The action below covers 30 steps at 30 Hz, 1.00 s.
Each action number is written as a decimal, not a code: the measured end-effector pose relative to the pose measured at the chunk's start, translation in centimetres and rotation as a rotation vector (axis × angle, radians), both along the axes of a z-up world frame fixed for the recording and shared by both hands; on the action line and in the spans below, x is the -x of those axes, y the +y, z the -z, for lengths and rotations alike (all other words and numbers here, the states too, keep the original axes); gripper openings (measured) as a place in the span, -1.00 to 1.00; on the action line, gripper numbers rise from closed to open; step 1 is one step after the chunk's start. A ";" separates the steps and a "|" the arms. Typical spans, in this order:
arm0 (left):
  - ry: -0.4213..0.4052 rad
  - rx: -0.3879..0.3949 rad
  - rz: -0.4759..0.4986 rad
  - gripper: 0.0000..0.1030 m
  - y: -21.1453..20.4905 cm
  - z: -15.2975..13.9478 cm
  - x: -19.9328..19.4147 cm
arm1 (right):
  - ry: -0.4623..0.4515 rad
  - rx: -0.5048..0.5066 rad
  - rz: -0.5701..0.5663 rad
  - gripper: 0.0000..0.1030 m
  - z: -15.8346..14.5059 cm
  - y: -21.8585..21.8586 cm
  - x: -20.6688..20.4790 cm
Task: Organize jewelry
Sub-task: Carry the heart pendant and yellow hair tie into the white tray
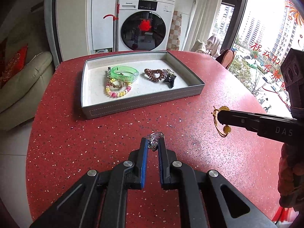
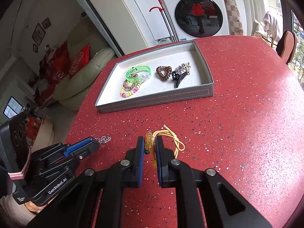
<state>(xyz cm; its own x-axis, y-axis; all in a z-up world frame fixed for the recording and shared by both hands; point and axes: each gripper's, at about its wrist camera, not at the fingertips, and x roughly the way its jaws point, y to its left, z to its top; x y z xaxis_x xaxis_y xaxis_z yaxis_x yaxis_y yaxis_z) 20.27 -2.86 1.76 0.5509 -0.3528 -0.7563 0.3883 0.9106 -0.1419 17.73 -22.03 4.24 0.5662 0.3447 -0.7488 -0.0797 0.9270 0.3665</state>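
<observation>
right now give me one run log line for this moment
left hand-held gripper: shut on silver trinket | right hand-held gripper: shut on yellow cord charm | tray: bracelets, hair ties, clips | both above red table

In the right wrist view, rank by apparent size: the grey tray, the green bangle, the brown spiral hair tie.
1. grey tray
2. green bangle
3. brown spiral hair tie

All sit at similar distance, so the order is reliable.

Panasonic on washing machine [image 1: 144,21], GenRobot.AI on left hand-held gripper [image 2: 98,142]
</observation>
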 end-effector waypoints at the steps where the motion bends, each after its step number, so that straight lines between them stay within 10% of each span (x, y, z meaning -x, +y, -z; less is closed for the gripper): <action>1: -0.007 0.001 -0.005 -0.44 0.2 -0.3 -0.4 | -0.005 0.002 0.000 -0.76 -0.3 0.0 -0.3; 30: -0.073 -0.011 -0.140 -0.44 1.0 -3.4 -15.1 | -0.070 0.088 0.036 -0.76 -2.9 -1.0 -12.5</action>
